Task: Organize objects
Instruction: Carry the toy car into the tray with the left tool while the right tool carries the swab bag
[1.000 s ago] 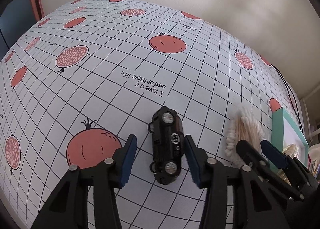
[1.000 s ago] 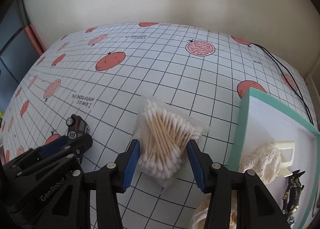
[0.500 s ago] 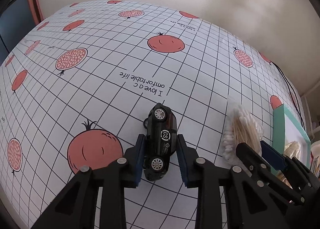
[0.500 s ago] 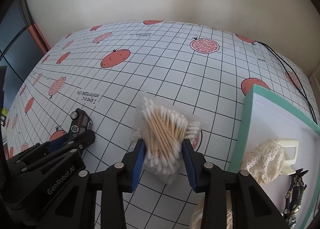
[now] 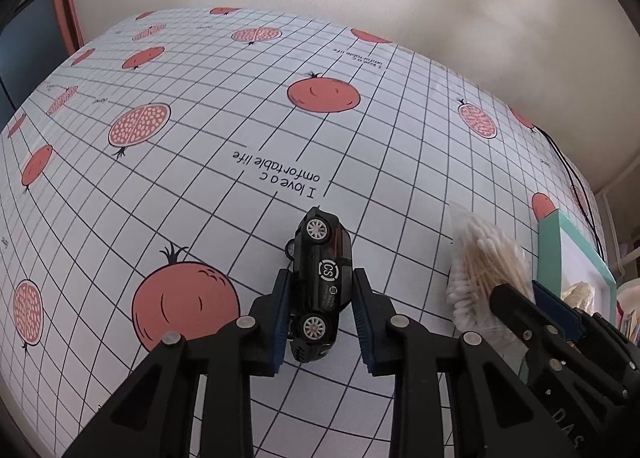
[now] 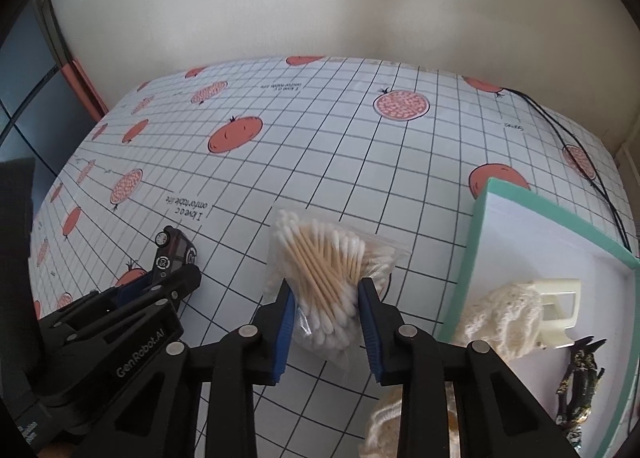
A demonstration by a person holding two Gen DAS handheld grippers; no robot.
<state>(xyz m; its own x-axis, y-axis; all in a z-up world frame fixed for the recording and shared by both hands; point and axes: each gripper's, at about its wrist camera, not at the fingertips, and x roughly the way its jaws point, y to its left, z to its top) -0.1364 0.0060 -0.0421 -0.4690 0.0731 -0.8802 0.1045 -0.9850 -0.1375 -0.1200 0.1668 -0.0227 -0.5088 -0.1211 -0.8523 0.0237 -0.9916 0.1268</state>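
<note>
Here, two black grippers with blue-padded fingers are seen side by side above a desk [image 5: 400, 162] covered by a white grid-patterned cloth printed with red pomegranates. The left gripper [image 5: 321, 316] is closed narrowly on a black toy car [image 5: 323, 284]; both pads are pressed against the car's roof and underside, and it is held on its side, so that two silver wheels and a round white "CS" logo face the camera. Its nose is pointed away, toward the printed words "I love a comfortable life". The right gripper [image 6: 326, 318] is closed to a similar narrow gap on a clear plastic bag of cotton swabs [image 6: 328, 274], which is pinched at its near end; the wooden sticks are fanned away from the fingers. Just to the right, a white tray with a teal rim [image 6: 474, 254] is seen, with a cream knitted item [image 6: 504, 318] lying inside.
</note>
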